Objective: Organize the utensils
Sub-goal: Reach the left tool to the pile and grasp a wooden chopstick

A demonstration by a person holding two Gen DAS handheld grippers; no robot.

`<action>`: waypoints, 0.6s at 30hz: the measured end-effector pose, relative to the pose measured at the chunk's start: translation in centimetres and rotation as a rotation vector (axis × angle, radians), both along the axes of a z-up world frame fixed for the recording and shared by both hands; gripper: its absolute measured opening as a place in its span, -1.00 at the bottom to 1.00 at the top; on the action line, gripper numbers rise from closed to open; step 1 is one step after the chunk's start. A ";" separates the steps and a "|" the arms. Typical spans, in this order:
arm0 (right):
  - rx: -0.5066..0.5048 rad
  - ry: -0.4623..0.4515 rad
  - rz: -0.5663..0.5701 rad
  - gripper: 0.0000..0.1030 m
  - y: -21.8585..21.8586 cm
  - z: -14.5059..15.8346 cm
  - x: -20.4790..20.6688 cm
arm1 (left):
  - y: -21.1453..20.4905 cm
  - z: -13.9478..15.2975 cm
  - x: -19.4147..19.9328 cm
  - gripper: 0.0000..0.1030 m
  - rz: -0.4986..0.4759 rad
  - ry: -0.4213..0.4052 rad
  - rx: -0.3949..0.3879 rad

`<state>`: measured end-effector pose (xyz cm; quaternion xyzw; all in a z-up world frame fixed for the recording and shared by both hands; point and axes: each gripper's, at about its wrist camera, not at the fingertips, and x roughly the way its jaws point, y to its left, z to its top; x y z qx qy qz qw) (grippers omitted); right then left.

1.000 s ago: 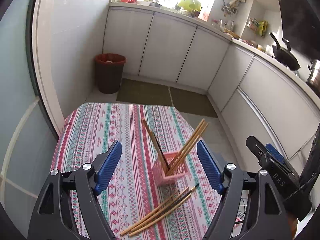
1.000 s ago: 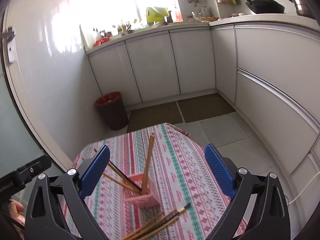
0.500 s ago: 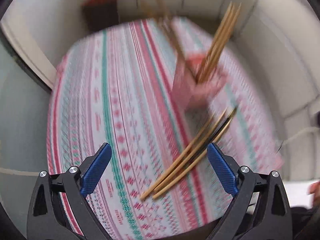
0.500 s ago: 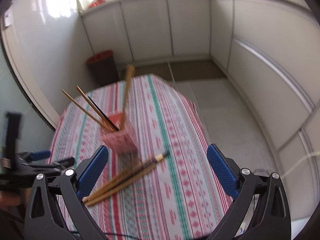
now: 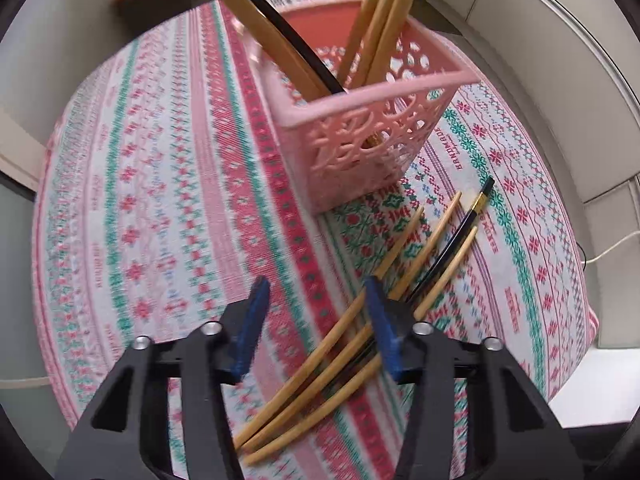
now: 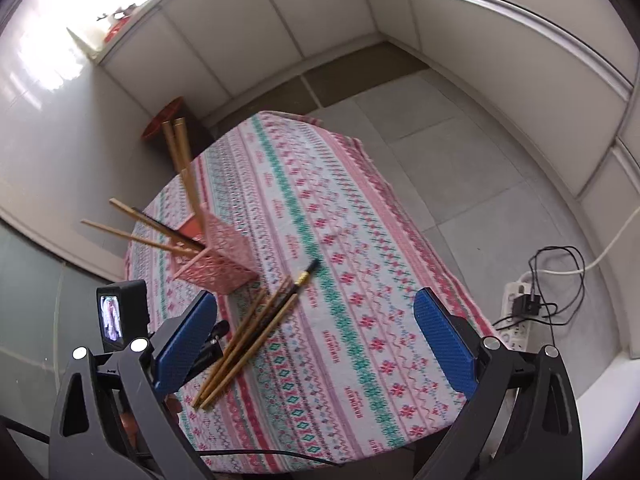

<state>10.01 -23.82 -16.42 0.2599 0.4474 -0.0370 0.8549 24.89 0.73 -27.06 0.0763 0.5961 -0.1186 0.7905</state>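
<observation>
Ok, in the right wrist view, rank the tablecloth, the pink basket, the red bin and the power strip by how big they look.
Largest to smallest as they look:
1. tablecloth
2. pink basket
3. red bin and power strip: too alike to rank; the bin is partly hidden by chopsticks and both sit far from the camera.

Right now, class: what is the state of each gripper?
Left gripper: open, empty, low over the loose chopsticks.
Right gripper: wide open, holding nothing.
</observation>
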 end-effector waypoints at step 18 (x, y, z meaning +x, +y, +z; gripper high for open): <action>0.068 0.063 -0.043 0.86 -2.3 -1.7 0.8 | -7.5 -1.8 -1.6 -0.72 -0.158 -0.064 0.138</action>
